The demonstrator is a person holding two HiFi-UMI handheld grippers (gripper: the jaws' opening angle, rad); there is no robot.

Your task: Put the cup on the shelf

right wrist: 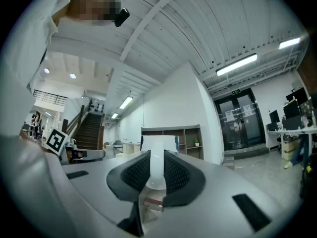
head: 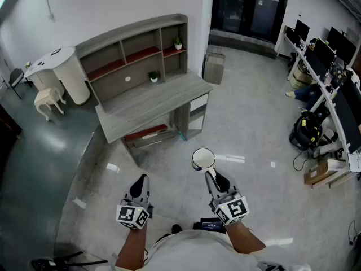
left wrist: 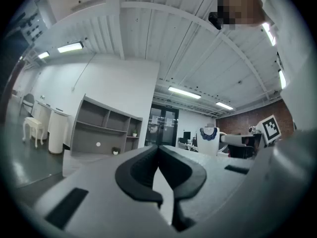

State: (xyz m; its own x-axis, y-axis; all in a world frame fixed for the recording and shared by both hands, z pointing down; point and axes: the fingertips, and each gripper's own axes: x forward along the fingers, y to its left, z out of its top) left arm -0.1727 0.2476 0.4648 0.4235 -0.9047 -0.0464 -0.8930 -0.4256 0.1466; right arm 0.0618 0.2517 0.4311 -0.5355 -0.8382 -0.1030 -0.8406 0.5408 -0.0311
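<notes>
Closest to us, our left gripper (head: 141,180) has its jaws pressed together with nothing between them. Our right gripper (head: 212,177) pinches the white cup (head: 203,158) by its wall. In the right gripper view a white strip of the cup runs between the dark pads (right wrist: 176,175). The cup hangs over the pale, glossy floor (head: 248,134), mouth up, well apart from the furniture.

Beyond it stands a grey wooden desk (head: 152,103) with a broad bare top and an open bay beneath. At its back rises the grey shelf (head: 135,52) with open compartments and reddish boards. One small potted plant (head: 154,77) sits on the desk at the shelf's foot, and another (head: 178,43) sits in the right compartment.

To the left, on darker floor, are a white rounded cabinet (head: 67,72) and a white stool (head: 48,100). To the right, a black bag (head: 307,131) and a cardboard box (head: 321,174) lie beside a row of monitors (head: 333,49). Farthest off, dark glass doors (head: 248,7) close the room beside the white wall (head: 113,4).
</notes>
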